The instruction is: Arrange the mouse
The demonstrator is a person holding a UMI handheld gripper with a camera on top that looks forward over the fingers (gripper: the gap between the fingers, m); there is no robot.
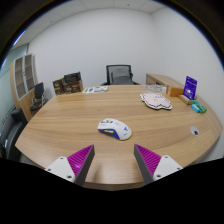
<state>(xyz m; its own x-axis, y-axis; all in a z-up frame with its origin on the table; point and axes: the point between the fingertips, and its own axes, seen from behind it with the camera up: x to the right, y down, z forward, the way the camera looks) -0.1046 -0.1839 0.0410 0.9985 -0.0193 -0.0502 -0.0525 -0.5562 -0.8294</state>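
I am looking along my hand-held gripper (pixel 115 160) at a big round wooden table (pixel 60 125). The gripper's two fingers, with their purple pads (pixel 80 159), stand wide apart and hold nothing. They hang over the near edge of the table.

The white computer mouse with small dark marks (pixel 114 128) lies flat on the table. It sits just beyond the fingers, in line with the gap between them, and it does not touch either finger.

Farther away, on the right, a flat white thing with a wavy edge (pixel 155 100) lies on the table. I cannot tell what it is. At the far right edge stands a purple box (pixel 190 87), upright. Just beside it, a bit nearer to me, is a small teal thing (pixel 199 107). A small round dark thing (pixel 196 129) lies on the table near the right side, well apart from the mouse.

At the far side, some white papers (pixel 96 90) lie on the table. Behind the table stands a black office chair (pixel 120 74). Another dark chair (pixel 38 96) stands at the far left, near a tall cabinet with glass doors (pixel 24 75). Brown boxes (pixel 68 83) sit against the far wall.
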